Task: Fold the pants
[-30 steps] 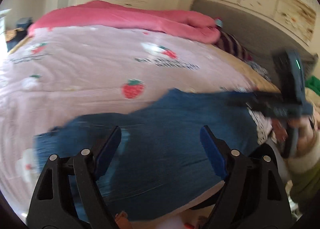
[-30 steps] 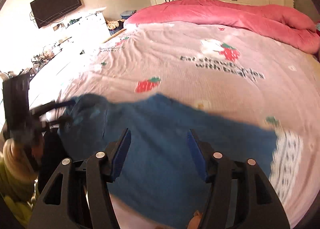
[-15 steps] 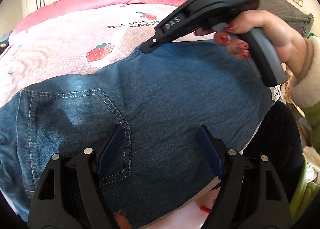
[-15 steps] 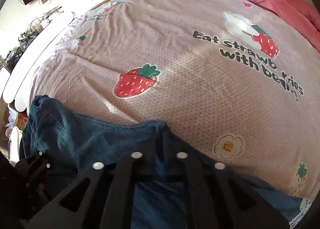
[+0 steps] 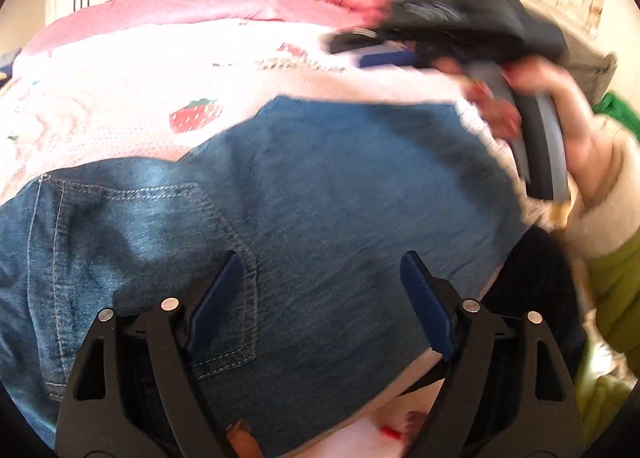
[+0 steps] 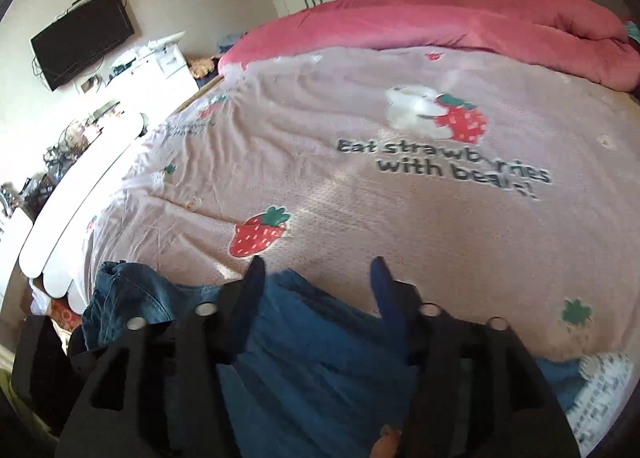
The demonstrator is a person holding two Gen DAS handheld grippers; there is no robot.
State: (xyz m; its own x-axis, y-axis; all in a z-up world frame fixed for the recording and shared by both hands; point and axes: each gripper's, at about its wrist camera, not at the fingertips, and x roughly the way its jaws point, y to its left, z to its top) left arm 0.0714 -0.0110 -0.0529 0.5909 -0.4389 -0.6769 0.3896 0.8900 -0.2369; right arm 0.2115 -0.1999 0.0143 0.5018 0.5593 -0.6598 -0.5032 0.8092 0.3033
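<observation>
Blue denim pants (image 5: 320,210) lie folded on the pink strawberry bedspread (image 5: 132,98) near the bed's front edge, back pocket up at the left. My left gripper (image 5: 320,278) is open and empty, hovering over the pants. My right gripper (image 6: 316,270) is open and empty, its tips over the far edge of the pants (image 6: 304,358). The right gripper (image 5: 460,26) also shows blurred at the upper right of the left wrist view, lifted above the pants.
A rolled pink duvet (image 6: 460,30) lies along the far side of the bed. A white dresser (image 6: 160,70) and a wall television (image 6: 84,42) stand at the left. A grey headboard (image 5: 592,70) is at the right.
My right gripper has opened, let go of the pants edge and lifted back. My left gripper stays open over the pants.
</observation>
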